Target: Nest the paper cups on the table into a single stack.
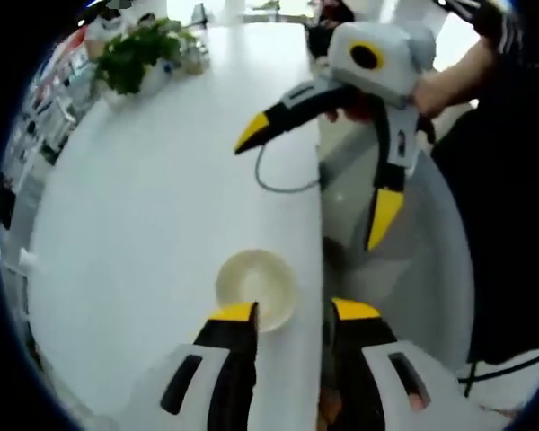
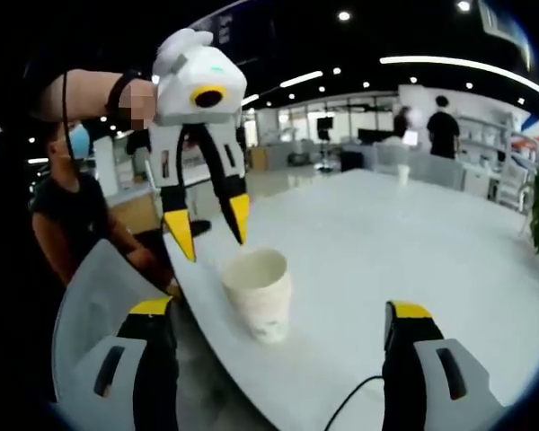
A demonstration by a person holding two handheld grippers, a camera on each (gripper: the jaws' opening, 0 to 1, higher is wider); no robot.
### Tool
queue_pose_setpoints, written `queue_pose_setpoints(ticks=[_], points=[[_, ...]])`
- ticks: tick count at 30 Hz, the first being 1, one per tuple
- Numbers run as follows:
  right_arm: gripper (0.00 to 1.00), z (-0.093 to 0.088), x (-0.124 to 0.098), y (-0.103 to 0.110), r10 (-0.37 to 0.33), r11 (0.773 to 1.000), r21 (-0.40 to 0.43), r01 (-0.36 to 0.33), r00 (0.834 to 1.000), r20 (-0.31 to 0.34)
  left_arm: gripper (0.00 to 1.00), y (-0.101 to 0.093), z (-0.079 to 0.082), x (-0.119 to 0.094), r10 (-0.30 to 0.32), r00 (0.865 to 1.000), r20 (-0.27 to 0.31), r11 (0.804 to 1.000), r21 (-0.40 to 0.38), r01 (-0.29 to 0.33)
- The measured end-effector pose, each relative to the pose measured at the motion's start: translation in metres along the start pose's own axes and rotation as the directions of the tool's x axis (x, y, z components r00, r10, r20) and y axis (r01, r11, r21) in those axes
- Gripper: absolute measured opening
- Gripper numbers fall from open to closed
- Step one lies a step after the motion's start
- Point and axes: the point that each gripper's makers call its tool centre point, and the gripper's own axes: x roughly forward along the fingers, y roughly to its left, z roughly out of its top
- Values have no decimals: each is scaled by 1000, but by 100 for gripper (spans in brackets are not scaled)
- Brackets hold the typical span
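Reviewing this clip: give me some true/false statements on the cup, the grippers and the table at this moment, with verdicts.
1. A paper cup stands upright near the table edge. True.
2. The left gripper is shut on the cup. False: its jaws are open above the cup, not gripping it.
3. The right gripper is open. True.
4. A plant stands at the far end of the table. True.
5. The cup lies on its side. False: it stands upright, mouth up.
6. The right gripper holds a second cup. False: its jaws are empty.
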Motion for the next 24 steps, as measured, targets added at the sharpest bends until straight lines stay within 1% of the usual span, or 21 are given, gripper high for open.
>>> queue_pose_setpoints(ticks=[2,3,6,7,9,11,13,14,15,16,18,21,24], points=[[94,0,0,0,2,1000,-4,-2,1000,-1,38,-1,3,-2,3,1000,30,1000,-15,-3],[95,-1,1,1,3,1000,-5,-3,1000,-5,40,-2,8,-4,9,997,74,1000,-19,-8],[97,-1,1,3,8,1000,-9,-9,1000,-6,46,-4,8,-7,22,995,97,1000,-22,-20],[97,-1,2,4,12,1000,-10,-12,1000,-4,48,-3,12,-8,33,990,135,999,-39,-28],[98,-1,2,5,12,1000,-21,-12,1000,-5,54,-5,15,-9,30,985,172,998,-65,-19],[99,0,2,5,11,1000,-22,-11,1000,-5,61,-3,16,-11,51,981,190,996,-87,-35],[100,0,2,6,13,1000,-25,-13,1000,-4,65,-3,16,-12,56,975,215,994,-103,-34],[100,-1,2,6,14,999,-28,-14,1000,-8,65,-3,17,-13,65,971,232,994,-104,-41],[100,-1,2,7,15,999,-31,-15,1000,-9,66,-2,16,-13,68,970,234,993,-112,-43],[100,-1,2,7,18,999,-34,-18,1000,-13,67,-2,13,-14,77,969,233,989,-138,-45],[100,-2,2,8,20,999,-40,-21,1000,-16,68,-2,13,-16,88,961,262,988,-148,-50],[100,-2,1,9,28,998,-50,-29,999,-21,68,2,11,-21,117,948,297,980,-190,-62],[99,-2,1,9,33,998,-55,-35,999,-23,67,4,6,-24,146,939,312,972,-220,-79]])
